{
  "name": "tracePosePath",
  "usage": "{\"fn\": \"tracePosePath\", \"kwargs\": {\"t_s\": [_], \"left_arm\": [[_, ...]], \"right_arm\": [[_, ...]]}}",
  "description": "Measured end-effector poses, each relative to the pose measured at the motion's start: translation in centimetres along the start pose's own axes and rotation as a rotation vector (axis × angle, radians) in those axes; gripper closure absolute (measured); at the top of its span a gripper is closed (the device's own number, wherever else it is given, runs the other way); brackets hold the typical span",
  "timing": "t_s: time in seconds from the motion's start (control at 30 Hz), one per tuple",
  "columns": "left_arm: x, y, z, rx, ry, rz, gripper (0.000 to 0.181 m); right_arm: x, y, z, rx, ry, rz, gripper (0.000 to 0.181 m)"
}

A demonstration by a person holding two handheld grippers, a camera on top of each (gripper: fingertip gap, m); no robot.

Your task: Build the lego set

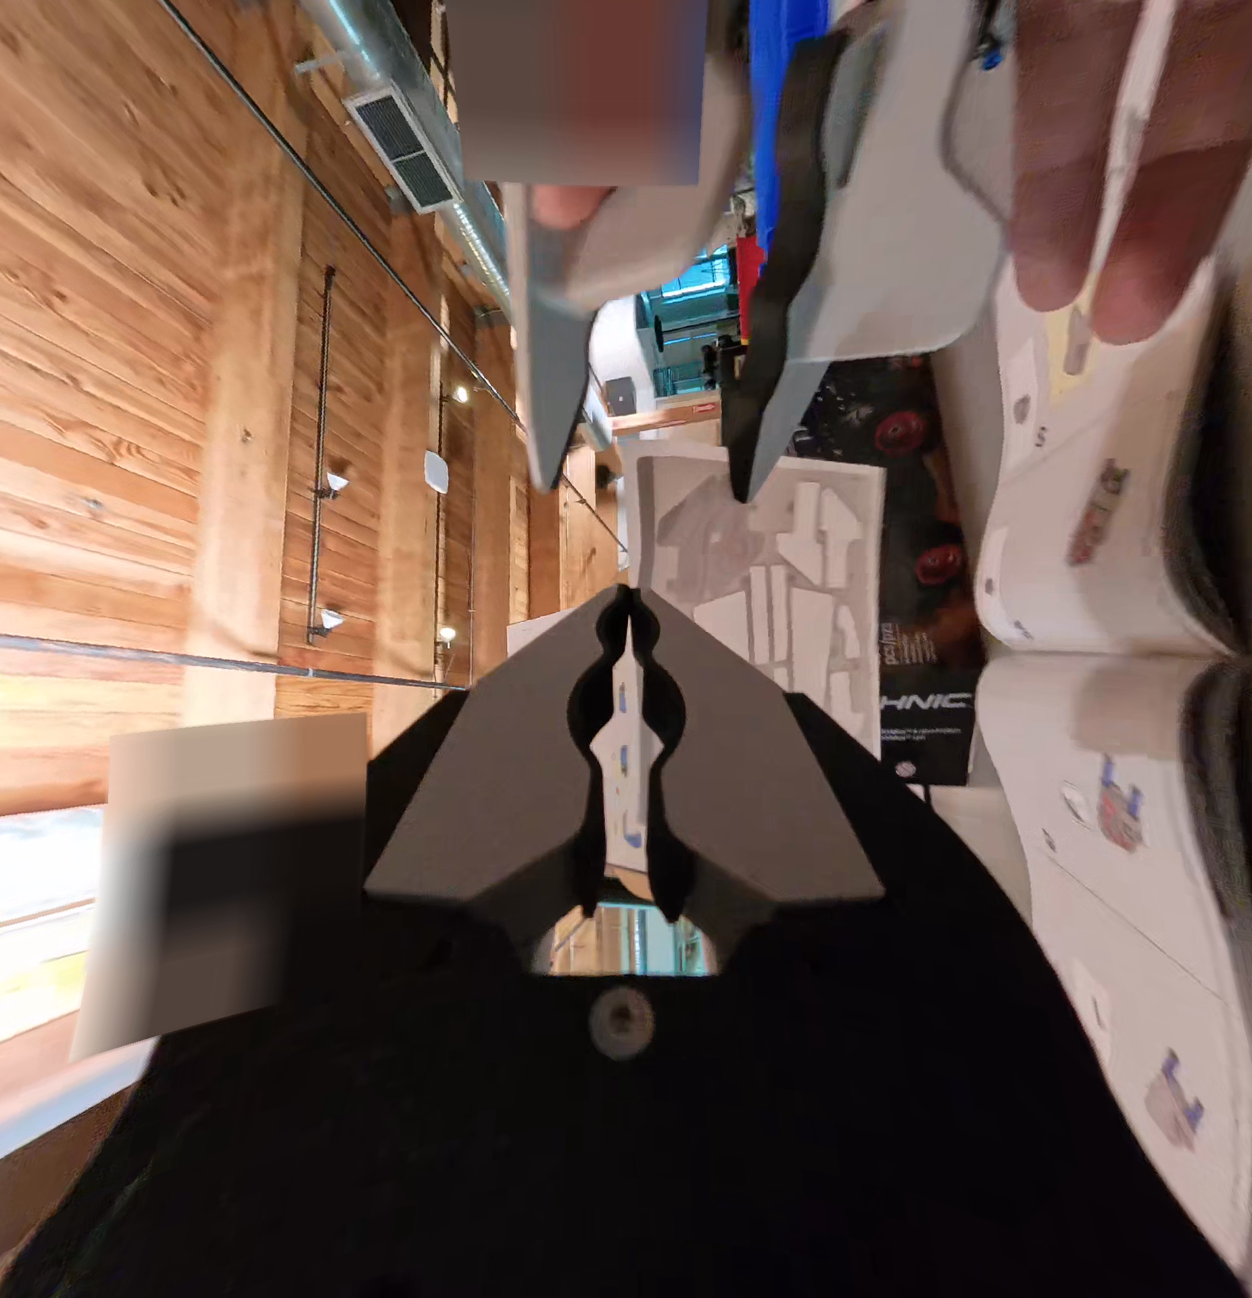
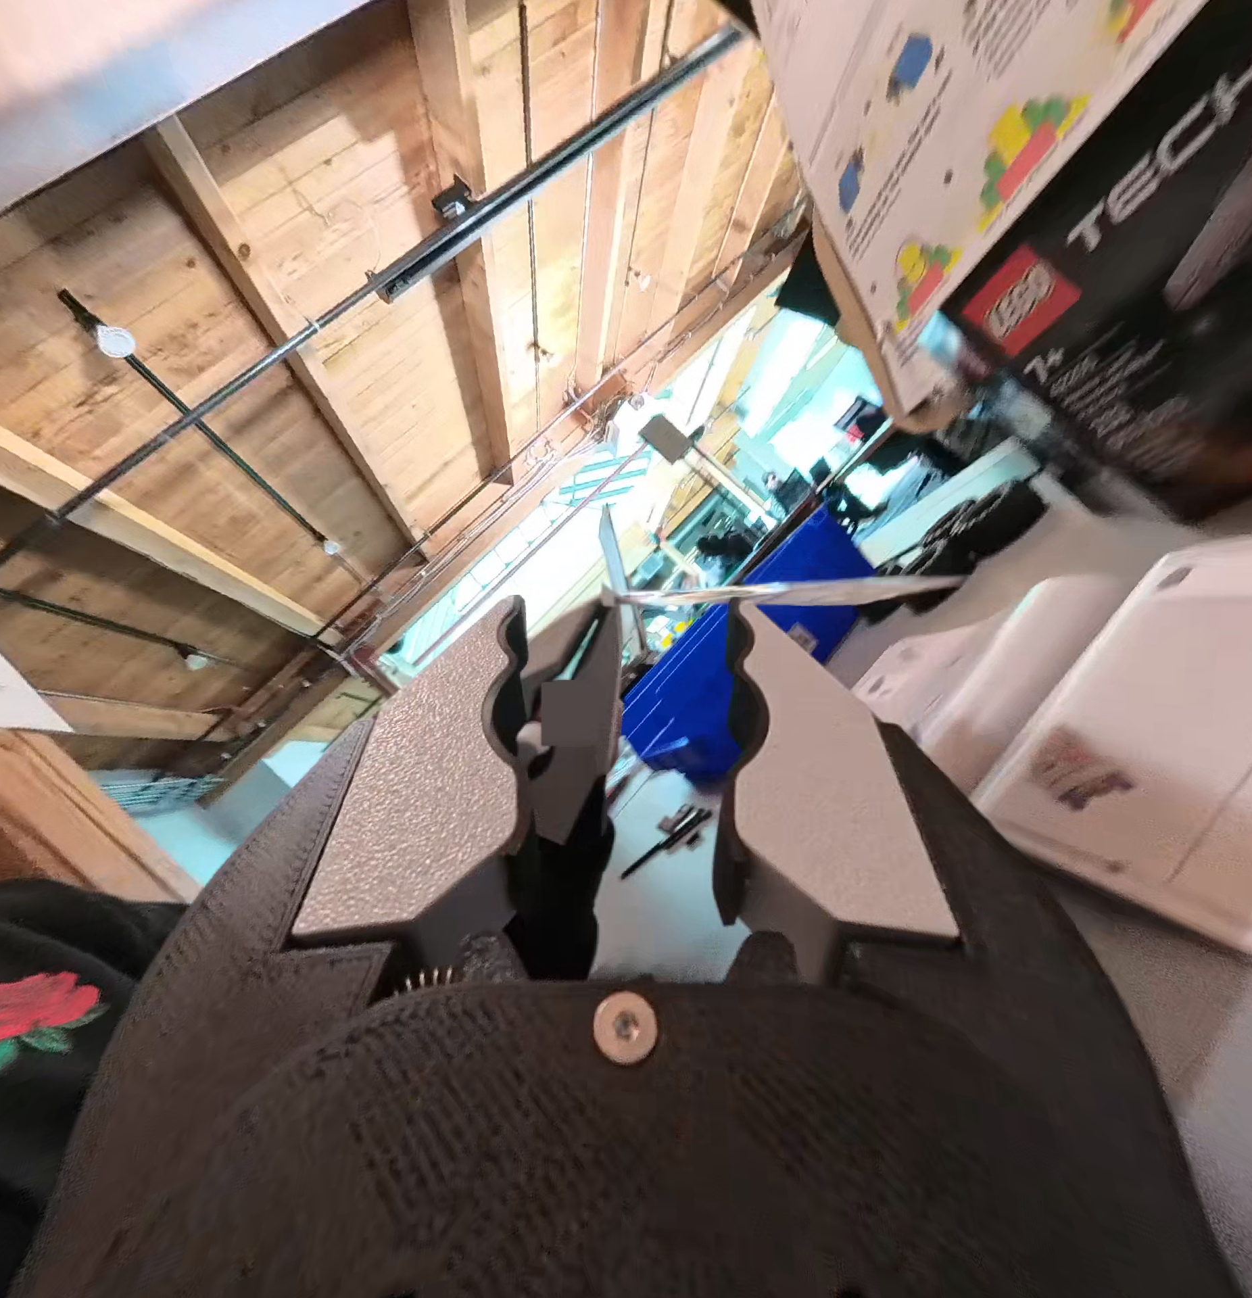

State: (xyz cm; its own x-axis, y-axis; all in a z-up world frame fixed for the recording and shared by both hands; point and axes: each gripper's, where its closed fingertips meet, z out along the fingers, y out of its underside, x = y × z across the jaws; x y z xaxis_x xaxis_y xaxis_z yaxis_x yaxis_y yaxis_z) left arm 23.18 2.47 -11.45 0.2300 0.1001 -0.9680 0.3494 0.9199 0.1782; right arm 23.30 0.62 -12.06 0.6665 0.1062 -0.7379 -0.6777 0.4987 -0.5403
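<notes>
The left gripper (image 1: 630, 597) is clenched on nothing, its tips touching. The right gripper (image 2: 627, 611) is released, empty. The black lego box (image 2: 1115, 337) stands beyond the open instruction booklet (image 1: 1101, 632); its contents cannot be seen. A white moulded tray (image 1: 764, 562) leans against it.

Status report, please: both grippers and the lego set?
Left hand-held gripper shut, empty. Right hand-held gripper open, empty. Manual open, box nearby; no bricks held.
</notes>
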Motion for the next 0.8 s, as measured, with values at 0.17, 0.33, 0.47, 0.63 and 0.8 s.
{"fn": "tracePosePath", "kwargs": {"t_s": [0.17,0.33,0.47,0.63,0.8], "left_arm": [[1.0,-2.9,-3.6,0.002,-0.037,0.054,0.181],[1.8,-4.5,-6.5,-0.003,-0.003,-0.02,0.181],[2.2,-4.6,-8.5,0.0,0.089,-0.209,0.172],[0.7,-2.5,-11.3,0.041,0.265,-1.085,0.143],[-2.2,-2.6,-11.7,0.385,0.65,-2.246,0.119]], "right_arm": [[-0.9,3.4,-0.9,-0.085,0.029,0.135,0.152],[-2.2,5.3,-2.3,-0.102,0.074,0.051,0.181],[-2.4,7.3,-2.8,-0.216,0.166,-0.138,0.181],[-6.4,5.4,-3.8,-0.118,0.049,-0.282,0.181],[-9.2,4.9,-5.3,-0.126,-0.101,-0.208,0.181]]}}
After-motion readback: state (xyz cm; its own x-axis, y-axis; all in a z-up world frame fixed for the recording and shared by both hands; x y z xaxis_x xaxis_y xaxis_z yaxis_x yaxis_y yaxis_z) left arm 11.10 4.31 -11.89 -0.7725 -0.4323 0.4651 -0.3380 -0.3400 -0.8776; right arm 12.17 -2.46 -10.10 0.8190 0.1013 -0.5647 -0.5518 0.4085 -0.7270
